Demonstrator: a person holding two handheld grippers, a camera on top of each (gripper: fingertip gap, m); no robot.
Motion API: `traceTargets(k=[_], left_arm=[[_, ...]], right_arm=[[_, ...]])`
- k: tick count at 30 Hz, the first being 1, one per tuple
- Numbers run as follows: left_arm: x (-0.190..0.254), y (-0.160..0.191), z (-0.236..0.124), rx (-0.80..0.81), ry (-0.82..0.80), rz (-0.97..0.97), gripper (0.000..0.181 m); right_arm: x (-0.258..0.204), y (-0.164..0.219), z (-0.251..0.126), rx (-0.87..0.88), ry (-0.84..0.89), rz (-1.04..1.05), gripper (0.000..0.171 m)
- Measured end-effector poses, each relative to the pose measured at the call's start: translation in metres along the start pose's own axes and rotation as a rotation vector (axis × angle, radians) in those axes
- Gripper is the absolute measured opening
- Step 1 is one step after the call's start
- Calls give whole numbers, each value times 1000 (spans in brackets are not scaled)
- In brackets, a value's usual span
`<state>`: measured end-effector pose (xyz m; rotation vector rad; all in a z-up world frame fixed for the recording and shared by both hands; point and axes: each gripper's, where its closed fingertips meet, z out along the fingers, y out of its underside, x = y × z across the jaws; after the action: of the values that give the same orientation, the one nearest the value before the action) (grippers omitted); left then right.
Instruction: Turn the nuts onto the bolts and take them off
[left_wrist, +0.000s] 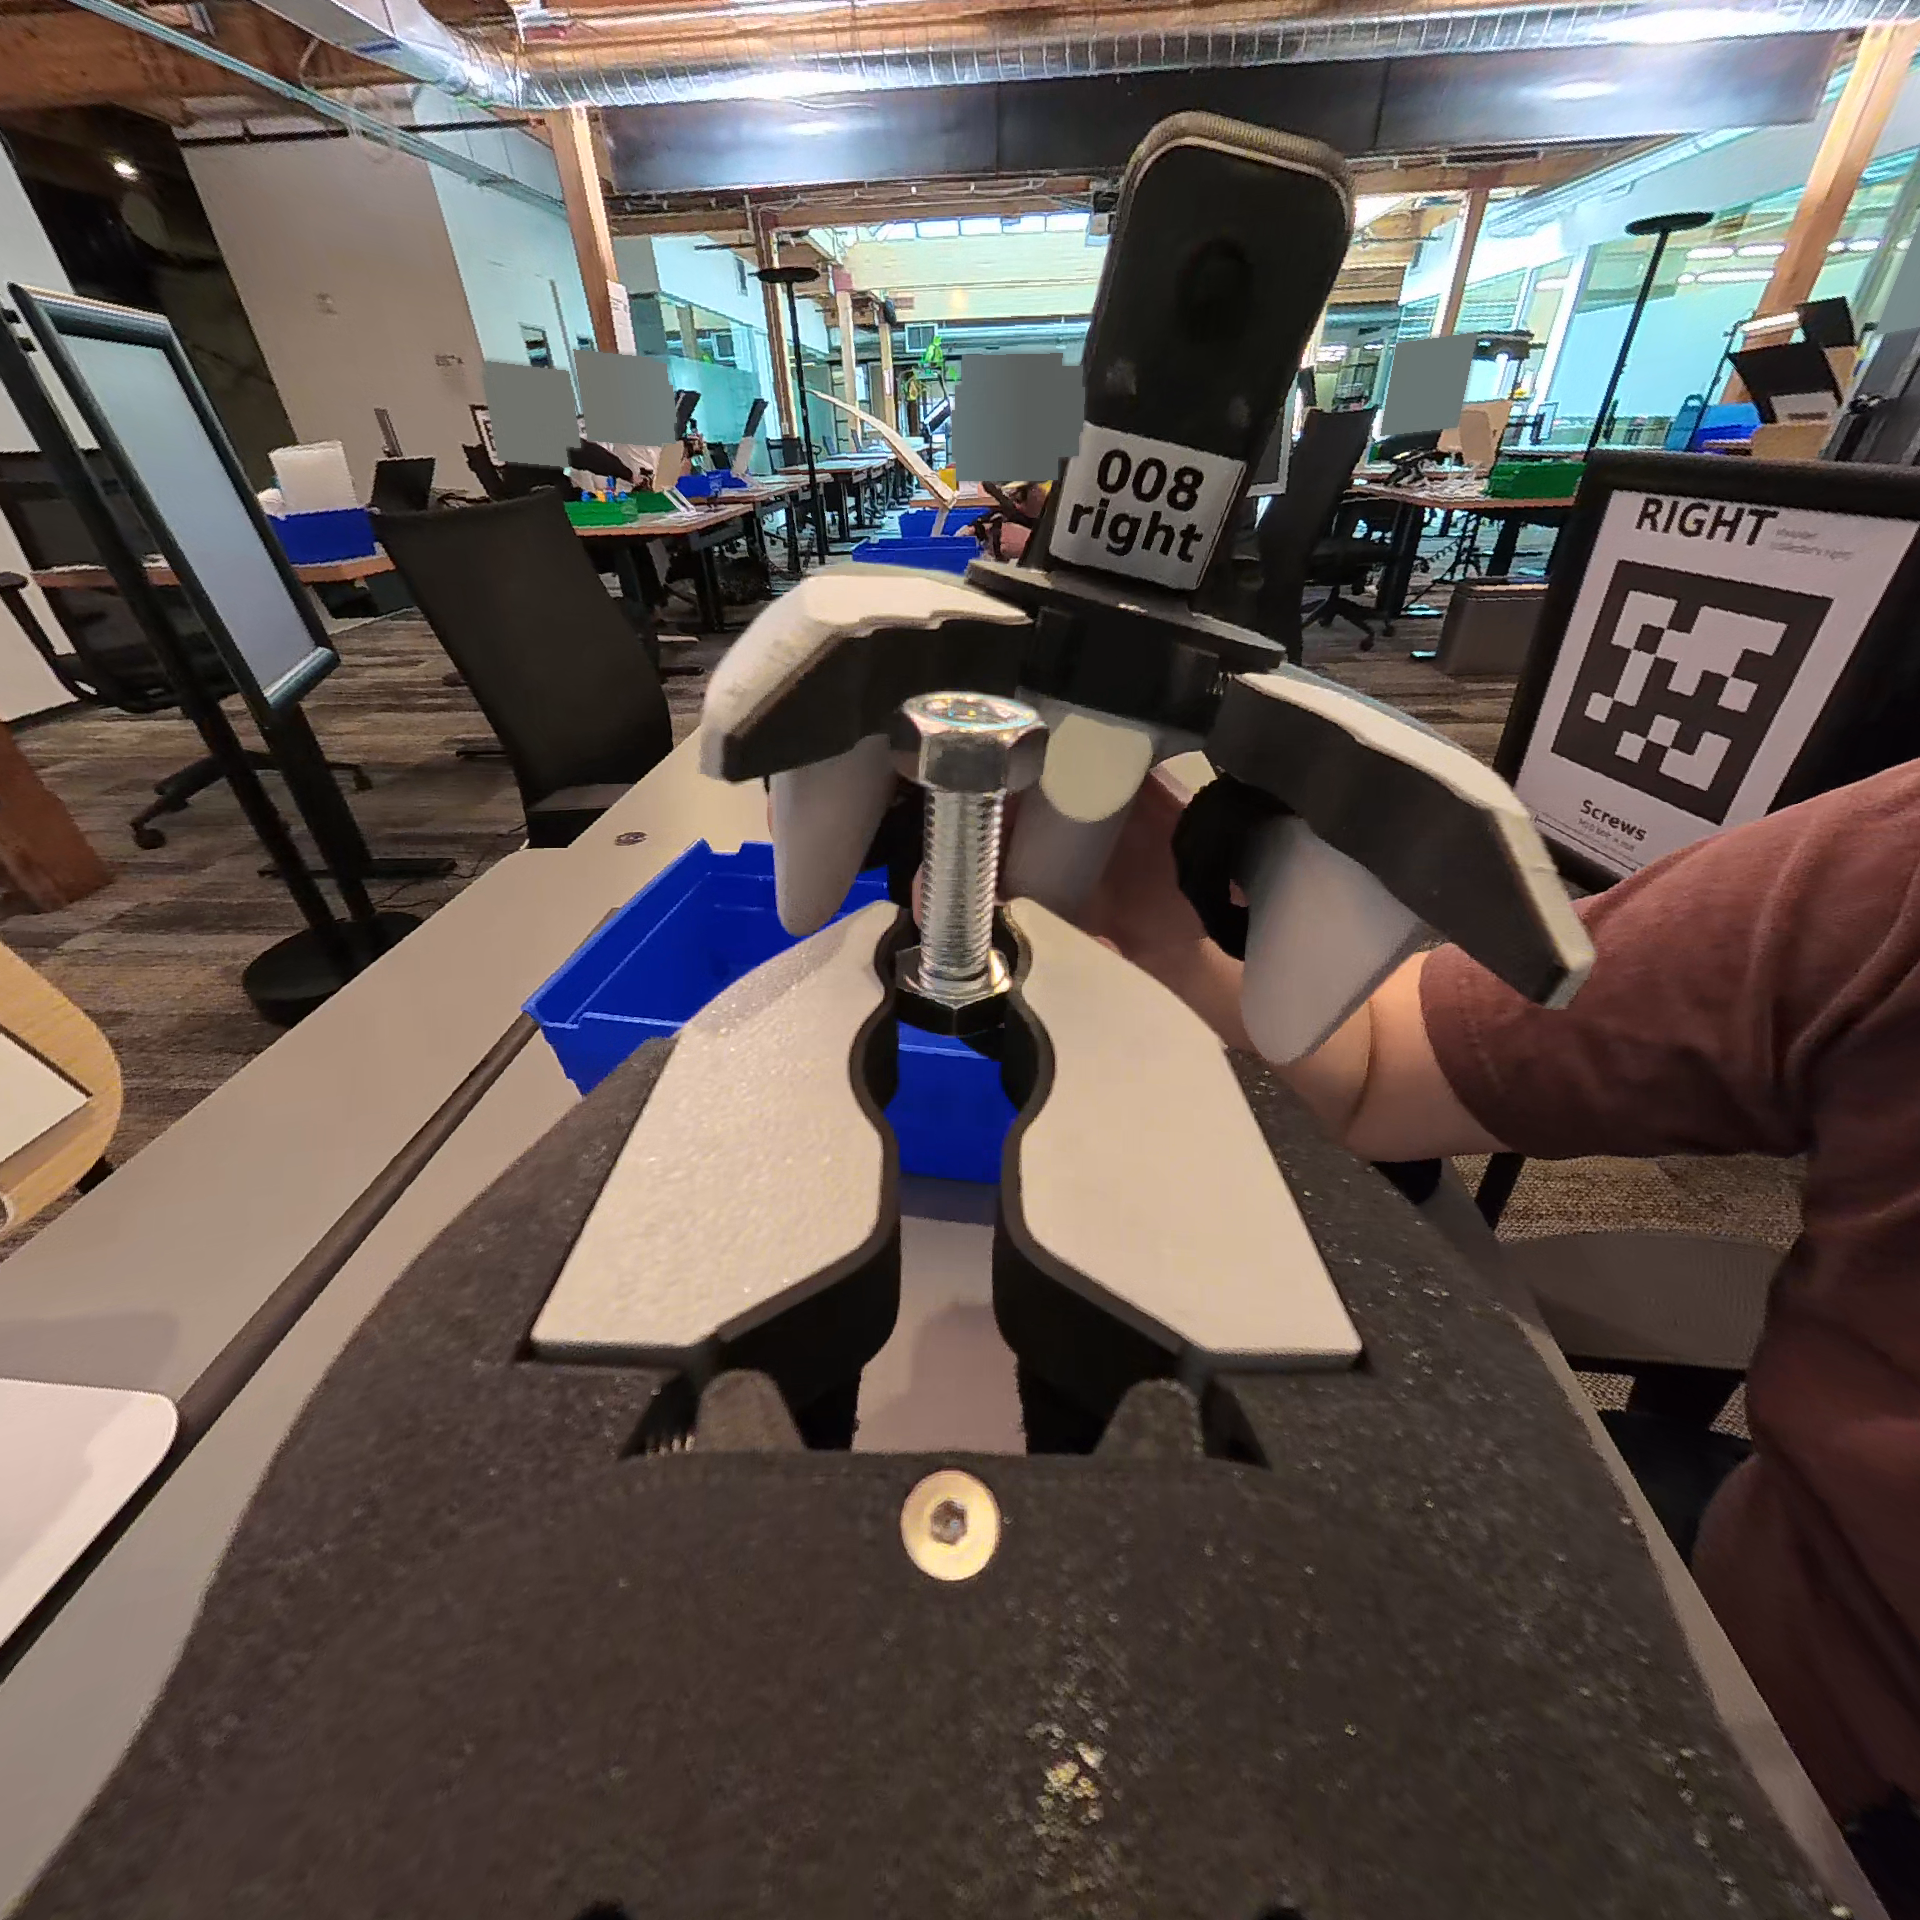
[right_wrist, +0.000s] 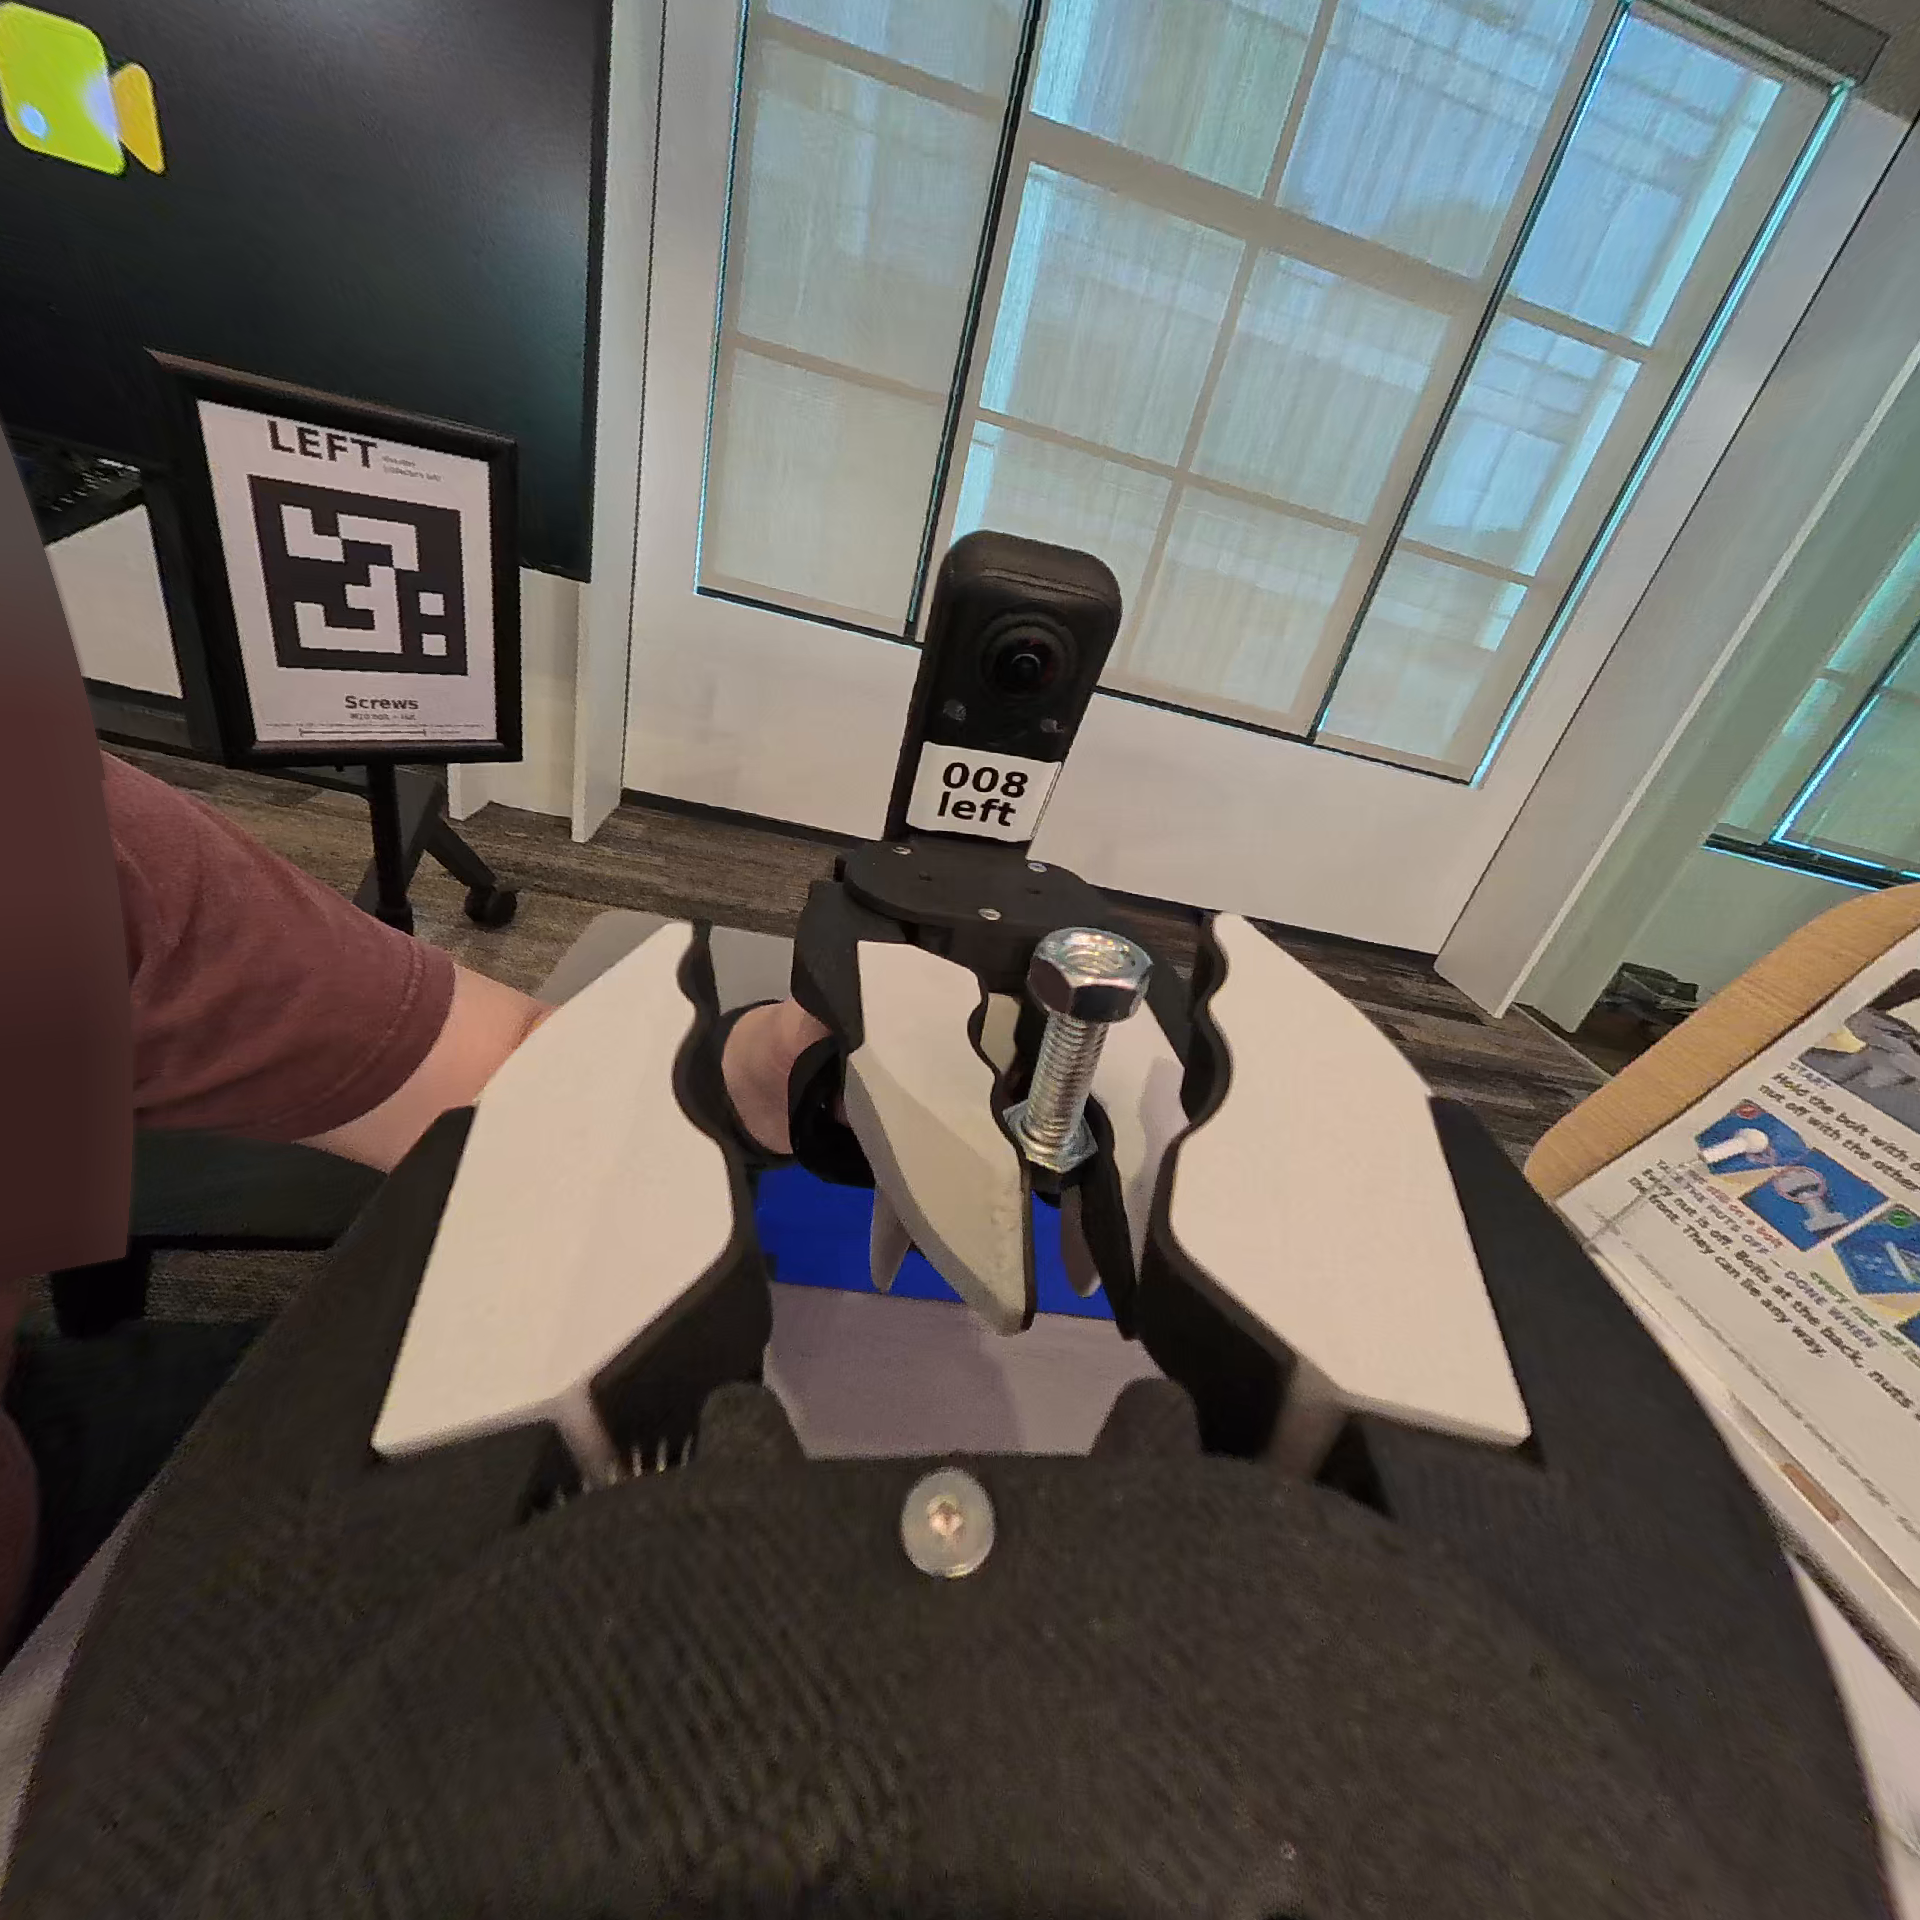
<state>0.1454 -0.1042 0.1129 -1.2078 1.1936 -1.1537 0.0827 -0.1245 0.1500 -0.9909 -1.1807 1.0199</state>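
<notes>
A silver hex bolt (left_wrist: 956, 852) stands upright, head on top, with a nut (left_wrist: 951, 982) threaded on near its lower end. My left gripper (left_wrist: 951, 925) is shut on the nut and holds it above a blue bin (left_wrist: 665, 956). My right gripper (left_wrist: 1081, 821) faces it, wide open, with its fingers on either side of the bolt head and apart from it. In the right wrist view the bolt (right_wrist: 1070, 1049) and nut (right_wrist: 1055, 1138) sit in the shut left gripper (right_wrist: 1039, 1195), between my open right gripper's (right_wrist: 951, 956) spread fingers (right_wrist: 571, 1195). The blue bin (right_wrist: 821, 1226) lies below.
A grey table (left_wrist: 312, 1091) carries the bin. A framed marker sign (left_wrist: 1694, 675) stands to the right, another (right_wrist: 353, 571) on a stand by the window. An instruction sheet (right_wrist: 1766, 1195) lies at the right. A person's sleeved arm (left_wrist: 1662, 987) holds the right gripper. Office chairs (left_wrist: 520, 644) stand beyond. Left tips to right tips: about 6 cm.
</notes>
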Motion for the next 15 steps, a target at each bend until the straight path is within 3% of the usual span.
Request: traceTargets(k=[15], left_arm=[[-6,0,-2,-8,-41,15,14]], right_arm=[[-3,0,2,0,-9,13,88]])
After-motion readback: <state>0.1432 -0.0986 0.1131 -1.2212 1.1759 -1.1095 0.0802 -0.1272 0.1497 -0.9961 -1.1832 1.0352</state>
